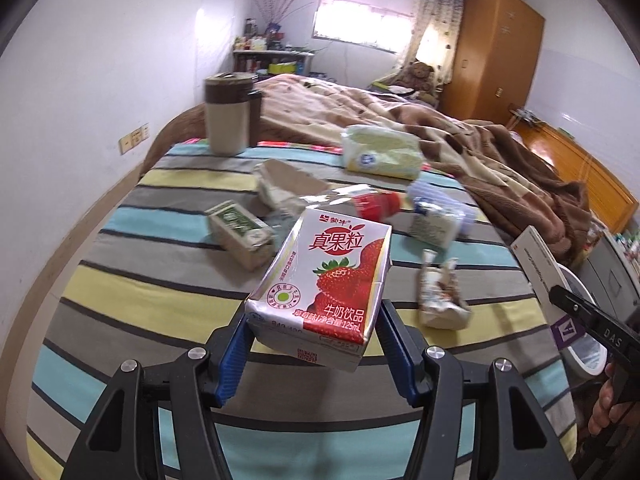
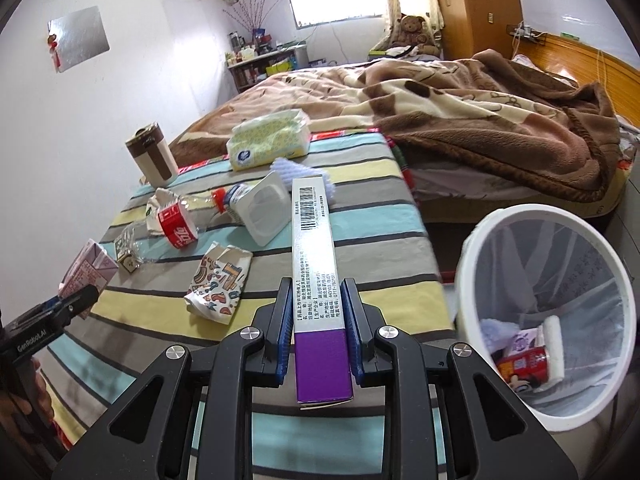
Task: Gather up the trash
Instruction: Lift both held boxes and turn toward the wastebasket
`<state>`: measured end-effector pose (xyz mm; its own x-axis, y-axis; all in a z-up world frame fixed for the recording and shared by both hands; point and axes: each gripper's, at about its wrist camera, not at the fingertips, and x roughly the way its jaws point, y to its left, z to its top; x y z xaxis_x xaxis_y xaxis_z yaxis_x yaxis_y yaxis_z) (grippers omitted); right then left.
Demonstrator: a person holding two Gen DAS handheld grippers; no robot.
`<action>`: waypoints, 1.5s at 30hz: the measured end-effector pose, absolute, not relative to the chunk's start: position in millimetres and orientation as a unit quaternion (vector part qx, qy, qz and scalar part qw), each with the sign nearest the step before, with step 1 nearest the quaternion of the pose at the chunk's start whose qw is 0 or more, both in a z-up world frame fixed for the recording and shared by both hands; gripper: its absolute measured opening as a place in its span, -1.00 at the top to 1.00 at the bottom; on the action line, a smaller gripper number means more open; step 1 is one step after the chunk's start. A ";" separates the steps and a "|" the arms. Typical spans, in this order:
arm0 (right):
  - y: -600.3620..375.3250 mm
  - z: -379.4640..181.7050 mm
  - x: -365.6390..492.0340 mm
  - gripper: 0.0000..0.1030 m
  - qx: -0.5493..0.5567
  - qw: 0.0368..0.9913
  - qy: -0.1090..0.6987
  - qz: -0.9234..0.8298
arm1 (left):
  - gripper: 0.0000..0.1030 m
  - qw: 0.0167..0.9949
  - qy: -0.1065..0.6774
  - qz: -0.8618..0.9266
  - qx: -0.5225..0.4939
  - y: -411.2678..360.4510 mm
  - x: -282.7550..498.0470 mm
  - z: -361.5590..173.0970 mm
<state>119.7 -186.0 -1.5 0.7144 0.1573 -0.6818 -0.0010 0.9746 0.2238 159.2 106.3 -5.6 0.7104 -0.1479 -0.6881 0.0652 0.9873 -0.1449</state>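
My left gripper (image 1: pixel 314 316) is shut on a strawberry milk carton (image 1: pixel 324 280), lifted over the striped bed cover (image 1: pixel 132 292). In the right wrist view this carton (image 2: pixel 86 268) hangs at the left edge. My right gripper (image 2: pixel 317 286) is shut on a long white and purple box (image 2: pixel 314 248) that points away from me. A white bin (image 2: pixel 472 248) with a mesh liner stands right of the bed and holds a red can and some white scraps. On the cover lie a crushed cola bottle (image 2: pixel 176 224), a crumpled patterned cup (image 2: pixel 218 280), a white tub (image 2: pixel 264 212) and a small green carton (image 1: pixel 240 232).
A brown and beige mug (image 2: pixel 152 156) stands at the far left of the cover. A tissue pack (image 2: pixel 268 144) lies behind the litter. A brown blanket (image 2: pixel 460 112) is heaped on the bed beyond. A hand (image 1: pixel 608 396) grips the right tool.
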 end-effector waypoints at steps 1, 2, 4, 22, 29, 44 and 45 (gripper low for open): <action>-188.6 -0.5 118.3 0.54 0.105 0.921 0.373 0.042 | -0.18 0.924 0.374 -0.061 -0.054 100.7 157.5 -4.3; -191.9 0.6 116.7 0.54 0.105 0.922 0.371 0.039 | -0.18 0.924 0.373 -0.066 -0.054 95.0 156.3 -2.6; -197.0 1.4 114.5 0.54 0.106 0.923 0.369 0.035 | -0.18 0.925 0.370 -0.074 -0.053 84.3 154.6 0.4; -263.7 6.6 88.7 0.53 0.135 0.925 0.355 -0.023 | -0.18 0.922 0.353 -0.157 -0.023 -21.0 150.4 17.8; -294.2 9.2 77.3 0.53 0.145 0.925 0.347 -0.053 | -0.18 0.917 0.347 -0.197 -0.013 -68.1 149.8 23.6; -341.5 -4.8 73.1 0.53 0.168 0.909 0.367 -0.101 | -0.18 0.892 0.355 -0.279 0.011 -162.0 155.1 19.2; -343.8 -6.4 73.7 0.53 0.169 0.908 0.369 -0.102 | -0.18 0.890 0.356 -0.283 0.015 -168.4 155.2 18.0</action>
<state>73.7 -343.8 -6.4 0.7064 -0.0616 -0.7051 0.3106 0.9222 0.2306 155.2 -168.4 18.0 0.5863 -0.4928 -0.6430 0.5136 0.8399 -0.1753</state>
